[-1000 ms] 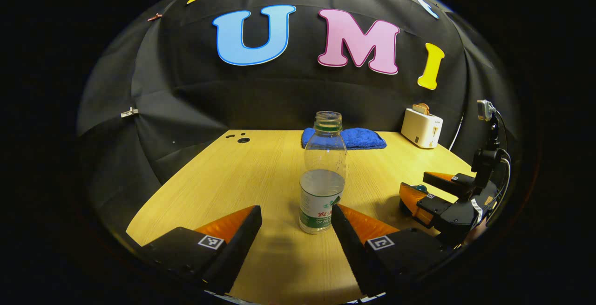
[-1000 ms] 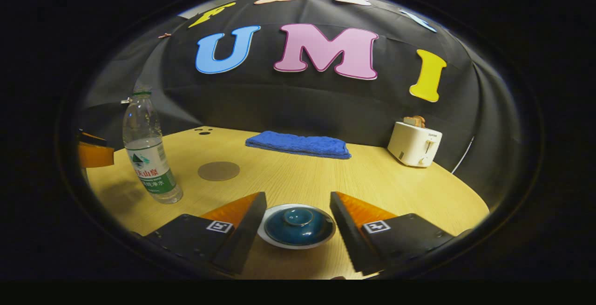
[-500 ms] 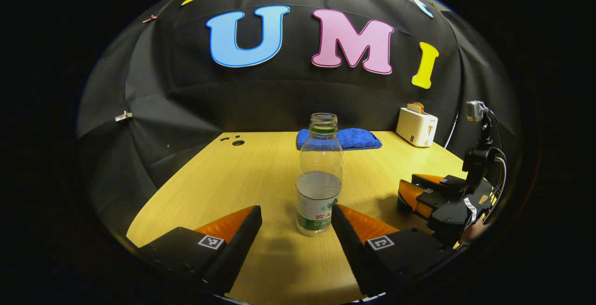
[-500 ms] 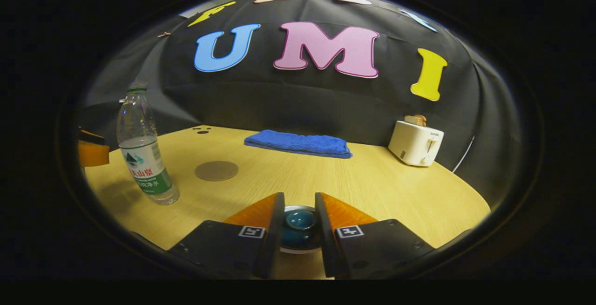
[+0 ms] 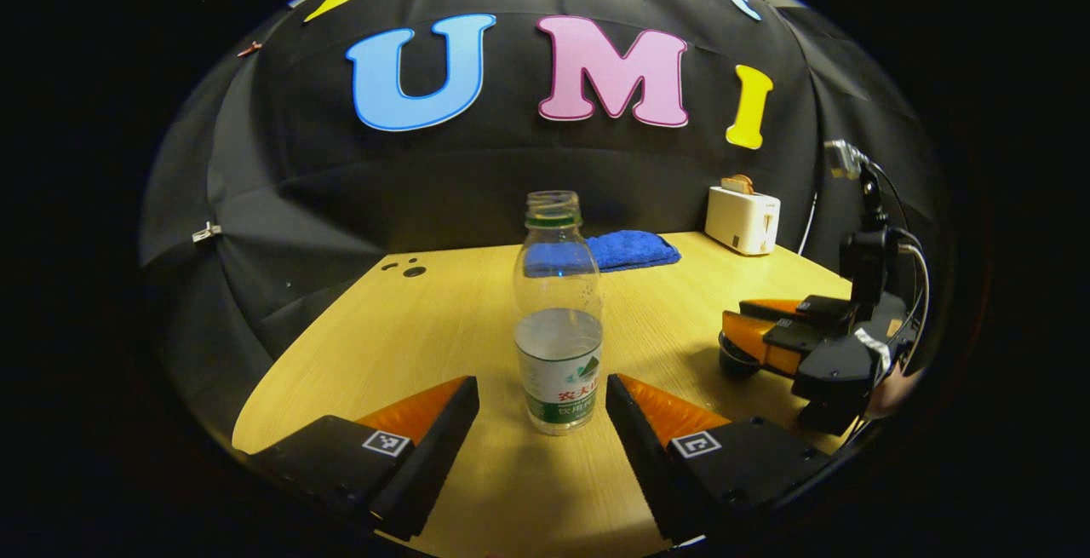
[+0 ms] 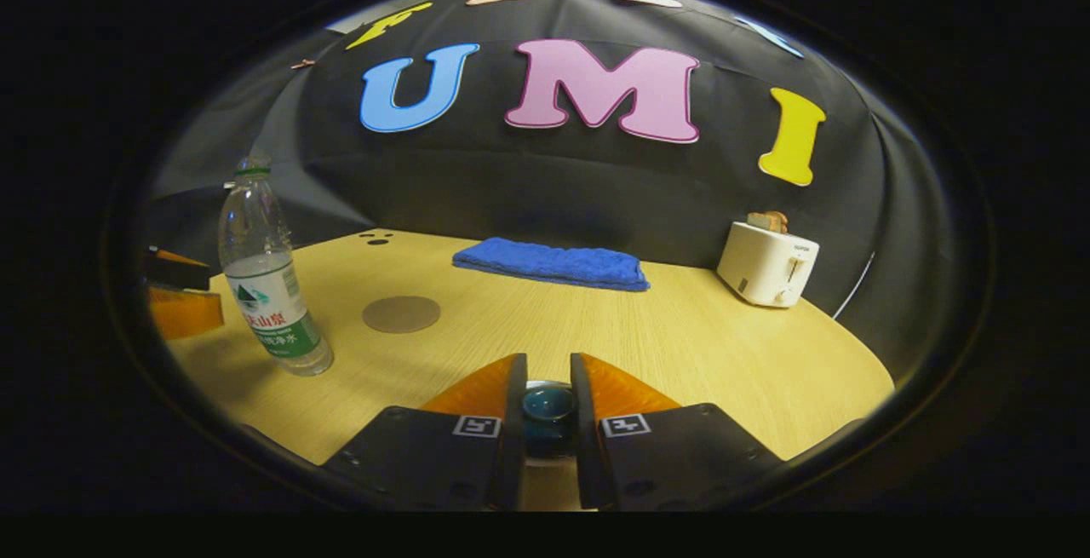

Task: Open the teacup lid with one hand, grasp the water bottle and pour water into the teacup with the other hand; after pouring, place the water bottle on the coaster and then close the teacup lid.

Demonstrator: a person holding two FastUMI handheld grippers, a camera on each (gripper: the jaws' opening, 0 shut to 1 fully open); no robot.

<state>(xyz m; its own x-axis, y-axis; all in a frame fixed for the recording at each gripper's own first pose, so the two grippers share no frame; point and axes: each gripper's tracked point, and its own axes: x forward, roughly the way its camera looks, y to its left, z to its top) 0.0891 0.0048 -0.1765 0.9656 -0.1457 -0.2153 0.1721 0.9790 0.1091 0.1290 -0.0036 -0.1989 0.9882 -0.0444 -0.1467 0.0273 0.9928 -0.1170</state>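
Observation:
A clear water bottle stands uncapped and about half full on the wooden table, also seen as the bottle at the left of the right gripper view. My left gripper is open, its fingertips on either side of the bottle's base without touching it. My right gripper is shut on the knob of the dark blue teacup lid. From the left gripper view the right gripper sits low over the teacup. A round brown coaster lies right of the bottle.
A folded blue towel lies at the back of the table and a white toaster stands at the back right. A finger of the left gripper shows at the far left. The table edge curves close on the right.
My right gripper's fingers have come together on the teacup lid's knob. The left gripper stays open and has shifted slightly, so the bottle sits a little further left in its view.

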